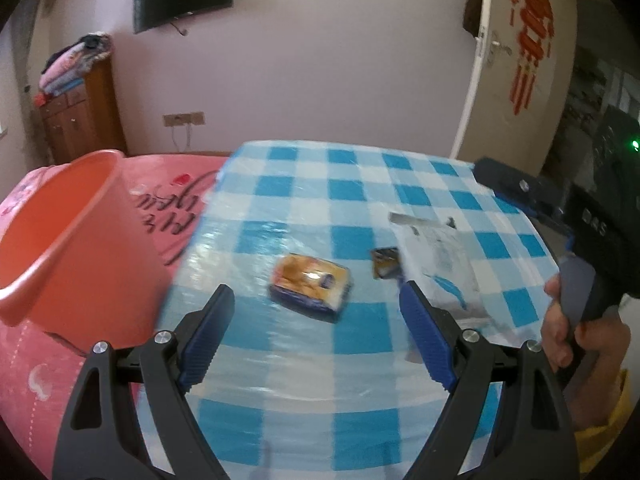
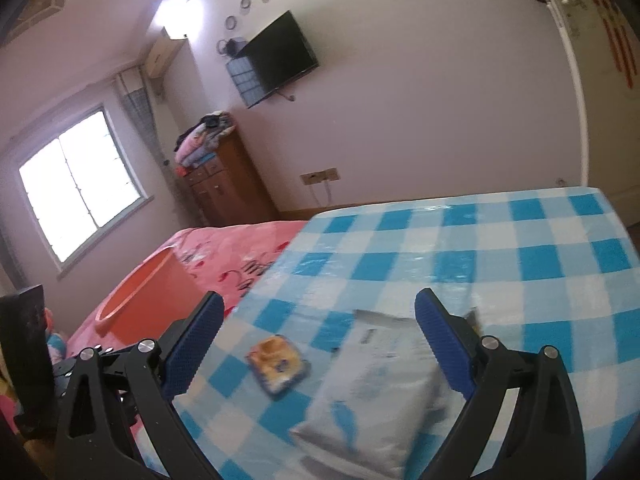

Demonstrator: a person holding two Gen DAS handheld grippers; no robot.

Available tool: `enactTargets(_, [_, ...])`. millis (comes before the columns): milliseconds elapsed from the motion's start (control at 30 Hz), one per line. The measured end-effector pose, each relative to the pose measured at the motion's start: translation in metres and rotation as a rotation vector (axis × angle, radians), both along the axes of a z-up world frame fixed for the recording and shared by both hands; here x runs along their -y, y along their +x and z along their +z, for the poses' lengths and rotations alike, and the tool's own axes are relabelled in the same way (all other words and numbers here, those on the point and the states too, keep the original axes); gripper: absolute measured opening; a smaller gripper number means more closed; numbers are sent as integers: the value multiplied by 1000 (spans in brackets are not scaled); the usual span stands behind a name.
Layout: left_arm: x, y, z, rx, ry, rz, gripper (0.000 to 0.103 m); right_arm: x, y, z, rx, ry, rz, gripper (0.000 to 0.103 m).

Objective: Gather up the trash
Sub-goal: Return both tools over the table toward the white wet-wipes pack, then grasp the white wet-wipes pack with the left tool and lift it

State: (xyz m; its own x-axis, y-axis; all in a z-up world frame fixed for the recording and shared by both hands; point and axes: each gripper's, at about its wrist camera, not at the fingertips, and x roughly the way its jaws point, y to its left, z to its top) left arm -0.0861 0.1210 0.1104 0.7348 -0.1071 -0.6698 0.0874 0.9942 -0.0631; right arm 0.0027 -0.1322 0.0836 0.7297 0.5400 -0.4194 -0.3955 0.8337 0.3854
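A yellow and blue snack packet (image 1: 311, 287) lies on the blue checked tablecloth (image 1: 360, 184), just ahead of my open, empty left gripper (image 1: 316, 300). A small dark wrapper (image 1: 385, 263) lies to its right, beside a white plastic mailer bag (image 1: 440, 264). In the right wrist view the snack packet (image 2: 277, 364) and the white bag (image 2: 376, 384) lie between the spread fingers of my open, empty right gripper (image 2: 320, 308), which hovers above the table. An orange plastic bucket (image 1: 60, 248) stands on the pink bed left of the table; it also shows in the right wrist view (image 2: 148, 300).
The right gripper's body (image 1: 592, 232) and the hand holding it are at the table's right edge. A pink bedspread (image 1: 168, 200) lies left of the table. A wooden cabinet (image 2: 228, 184) with folded clothes, a wall TV (image 2: 280, 60) and a door (image 1: 520, 60) stand behind.
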Motion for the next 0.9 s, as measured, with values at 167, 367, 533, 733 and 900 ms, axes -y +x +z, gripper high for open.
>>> enactTargets(167, [35,9,-8,-39,-21,-89,85,32,13,-8,-15,-21,-81,95])
enactTargets(367, [71,24,-20,-100,-53,-162,85,66,28,-25,-68,5,-149,95])
enactTargets(533, [93,38,-30,-149,-62,-198,85,82,34,-32,-91,18,-182,95])
enactTargets(733, [115,59,-40,-206,-34,-207,85,98,41,-39,-131,38,-208,95])
enactTargets(900, [129,74,-48,-227,40,-182,85,105,46,-45,-160,43,-218,95])
